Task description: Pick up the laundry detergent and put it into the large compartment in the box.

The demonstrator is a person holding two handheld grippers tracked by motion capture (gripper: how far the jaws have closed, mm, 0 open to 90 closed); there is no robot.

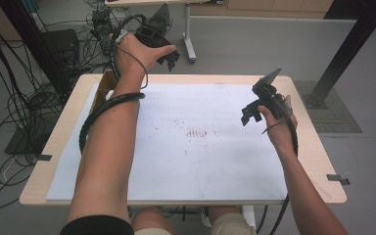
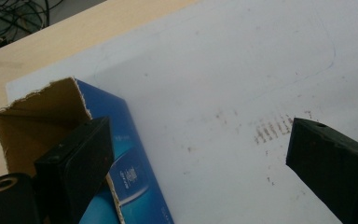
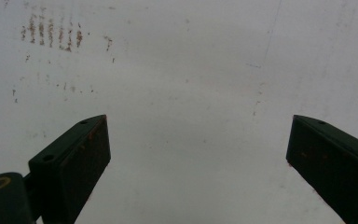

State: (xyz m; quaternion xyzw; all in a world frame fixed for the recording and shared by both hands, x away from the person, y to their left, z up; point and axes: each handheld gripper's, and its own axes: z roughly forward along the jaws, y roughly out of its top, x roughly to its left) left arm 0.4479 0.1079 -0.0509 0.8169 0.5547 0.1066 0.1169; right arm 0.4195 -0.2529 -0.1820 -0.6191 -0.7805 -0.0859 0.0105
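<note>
From my seat at the remote station, the nearest things in the high view are the person's two forearms coming in from the bottom edge, over the wooden tabletop (image 1: 318,161) and the white sheet (image 1: 200,166) that covers most of it. The right tool (image 1: 247,116) hangs over the right part of the sheet, near the right edge. In the right gripper view I see its two black jaws standing wide apart with nothing between them, only the bare sheet below and a patch of brown streaks (image 3: 51,32) toward the upper left.

Those same streaks (image 1: 198,133) lie near the middle of the sheet in the high view, well apart from both tools.

Farther off, the left tool (image 1: 171,58) is held up beyond the far left corner of the tabletop, its cable looping round the forearm. In the left gripper view its jaws are spread wide and grip nothing. The blue carton (image 2: 121,154) lies just past the left jaw, open end toward the camera, brown inside and torn along the rim. It rests on the sheet at the far left corner of the tabletop, where the high view shows its brown flap (image 1: 106,81) beside the left wrist. I cannot tell whether the jaw touches it.

Beyond the tabletop I see grey floor and tangled cables (image 1: 14,103).
</note>
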